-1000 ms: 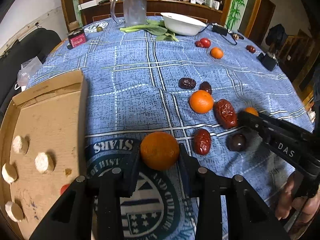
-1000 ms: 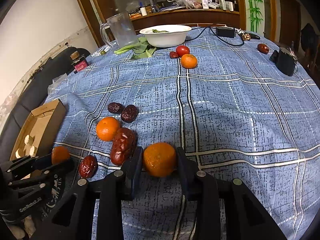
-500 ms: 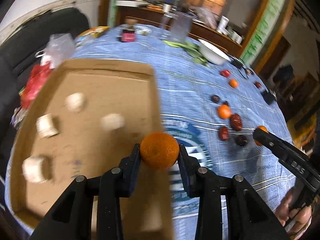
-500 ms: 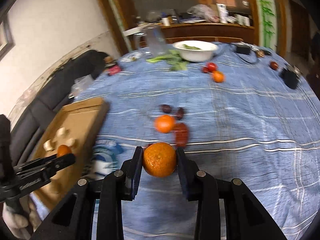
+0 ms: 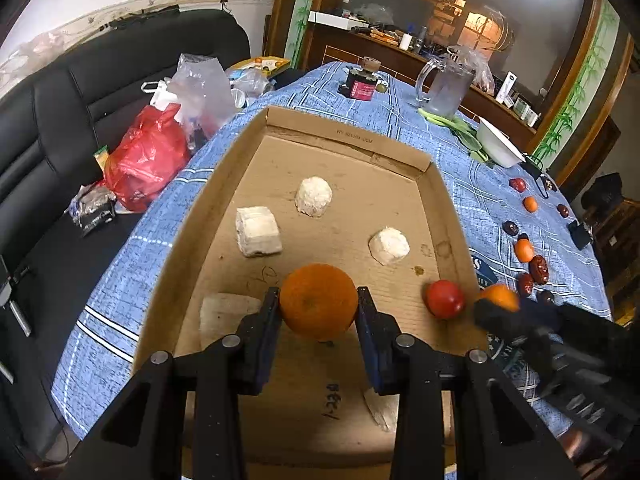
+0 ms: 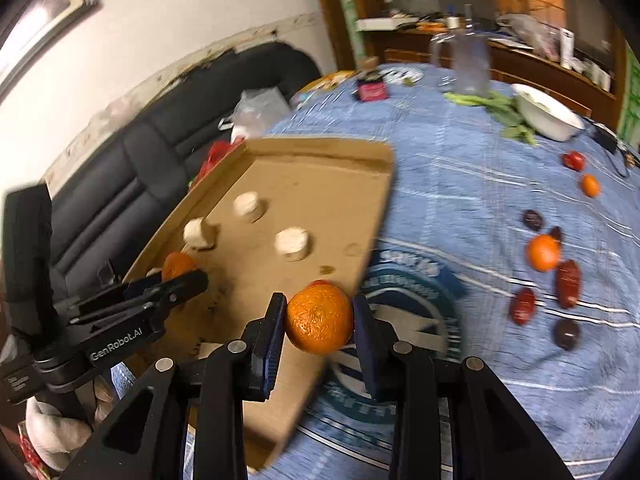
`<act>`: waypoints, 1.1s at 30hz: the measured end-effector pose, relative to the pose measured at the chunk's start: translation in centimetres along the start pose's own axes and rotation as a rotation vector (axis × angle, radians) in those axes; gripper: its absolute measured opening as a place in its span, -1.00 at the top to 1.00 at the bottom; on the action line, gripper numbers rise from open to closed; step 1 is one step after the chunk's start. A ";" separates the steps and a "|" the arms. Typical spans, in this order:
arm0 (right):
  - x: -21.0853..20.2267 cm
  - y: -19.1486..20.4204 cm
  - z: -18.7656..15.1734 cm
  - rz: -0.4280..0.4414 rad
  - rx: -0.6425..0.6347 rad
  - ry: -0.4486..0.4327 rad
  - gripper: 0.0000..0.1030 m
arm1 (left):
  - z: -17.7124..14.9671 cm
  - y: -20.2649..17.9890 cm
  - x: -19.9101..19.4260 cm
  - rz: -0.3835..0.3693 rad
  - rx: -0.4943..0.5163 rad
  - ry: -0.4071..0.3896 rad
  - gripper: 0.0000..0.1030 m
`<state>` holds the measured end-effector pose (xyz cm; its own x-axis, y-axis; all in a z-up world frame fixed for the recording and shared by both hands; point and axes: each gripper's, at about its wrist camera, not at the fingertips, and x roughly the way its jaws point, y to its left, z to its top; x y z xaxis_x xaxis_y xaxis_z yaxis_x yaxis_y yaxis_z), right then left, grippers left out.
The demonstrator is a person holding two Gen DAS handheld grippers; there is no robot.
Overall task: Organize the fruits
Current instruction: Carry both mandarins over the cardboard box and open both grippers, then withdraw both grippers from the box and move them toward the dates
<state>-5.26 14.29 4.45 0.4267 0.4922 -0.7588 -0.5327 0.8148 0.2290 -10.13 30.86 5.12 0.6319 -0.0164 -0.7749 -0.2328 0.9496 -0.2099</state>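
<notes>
My left gripper (image 5: 318,312) is shut on an orange (image 5: 319,301) and holds it over the near part of a shallow cardboard box (image 5: 348,148). My right gripper (image 6: 319,320) is shut on a second orange (image 6: 319,319), above the box's right wall (image 6: 380,208). In the left wrist view the right gripper (image 5: 496,312) reaches in from the right with its orange (image 5: 500,298). A red tomato (image 5: 444,299) lies in the box. The left gripper (image 6: 180,280) also shows in the right wrist view with its orange (image 6: 176,265).
White foam blocks (image 5: 257,231) lie in the box. Loose fruit on the blue cloth: an orange (image 6: 542,253), red dates (image 6: 568,283), dark plums (image 6: 566,334), a tomato (image 6: 573,160). A white bowl (image 6: 548,117), a glass jug (image 5: 446,88) and greens stand at the back. Bags (image 5: 148,160) lie on a black sofa at left.
Both grippers have swung left with their oranges, from over the loose fruit on the cloth to the cardboard box. The left one is now well over the box.
</notes>
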 end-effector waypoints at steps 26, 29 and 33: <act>-4.0 1.8 -3.5 -0.100 -0.133 -0.147 -0.10 | -0.1 -0.3 -5.7 -0.017 -0.046 -0.183 -0.31; -6.3 -0.5 -4.4 -0.103 -0.061 -0.179 -0.12 | -0.6 -2.6 -7.9 -0.031 0.002 -0.250 -0.50; -9.5 -3.6 -5.8 -0.123 0.037 -0.227 -0.13 | -1.1 -6.6 -10.1 -0.085 0.084 -0.304 -0.55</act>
<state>-11.66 4.89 7.33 0.6422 0.4415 -0.6266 -0.4415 0.8813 0.1684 -15.79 24.43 13.70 0.8411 -0.0141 -0.5408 -0.1163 0.9715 -0.2063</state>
